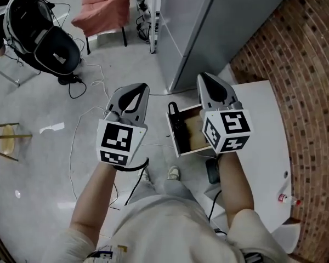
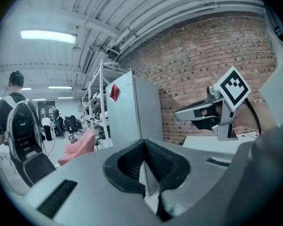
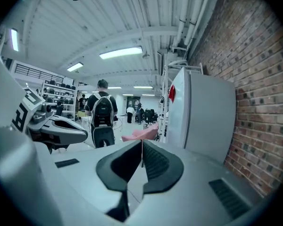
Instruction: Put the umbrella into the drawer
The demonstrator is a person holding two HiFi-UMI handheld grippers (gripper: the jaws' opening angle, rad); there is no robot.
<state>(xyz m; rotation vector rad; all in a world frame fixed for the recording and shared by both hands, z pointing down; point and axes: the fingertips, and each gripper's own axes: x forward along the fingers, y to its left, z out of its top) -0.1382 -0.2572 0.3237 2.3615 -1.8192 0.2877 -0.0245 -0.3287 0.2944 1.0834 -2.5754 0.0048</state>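
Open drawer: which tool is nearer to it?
Right. In the head view the right tool overlaps the right side of the drawer; the left tool sits apart, leftward.

An open lab workshop — brick wall, shelving racks, ceiling strip lights

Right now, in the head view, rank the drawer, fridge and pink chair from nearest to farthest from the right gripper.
1. Drawer, open, just below and beside the right gripper.
2. Fridge, ahead of it.
3. Pink chair, far off, ahead to the left across the floor.
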